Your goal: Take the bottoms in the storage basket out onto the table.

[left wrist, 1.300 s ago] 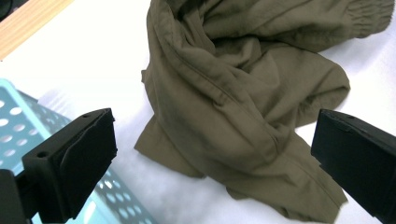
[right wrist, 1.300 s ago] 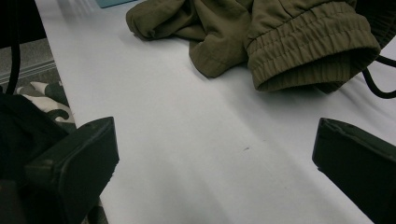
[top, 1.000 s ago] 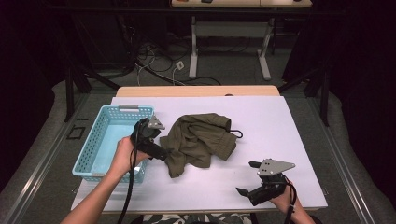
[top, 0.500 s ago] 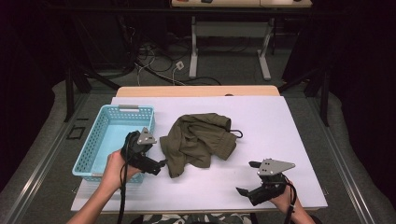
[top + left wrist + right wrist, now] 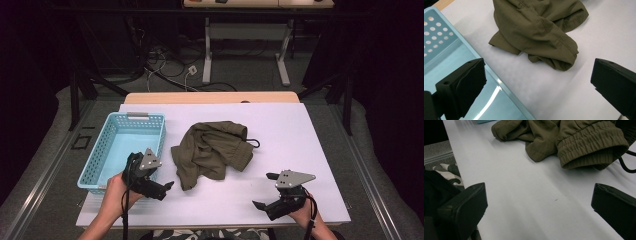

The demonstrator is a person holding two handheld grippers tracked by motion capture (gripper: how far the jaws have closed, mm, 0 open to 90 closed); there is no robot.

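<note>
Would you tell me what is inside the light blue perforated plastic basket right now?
The light blue perforated plastic basket looks empty: its bare floor shows in the high view. The left tongs and hand cover its near right corner, so that patch cannot be checked.

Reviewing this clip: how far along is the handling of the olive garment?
Done: nothing visible; the olive garment lies crumpled on the white table, beside the blue basket, which holds nothing. In hand: nothing; the left gripper and right gripper are both open, apart from it. Left: all the handling.
</note>
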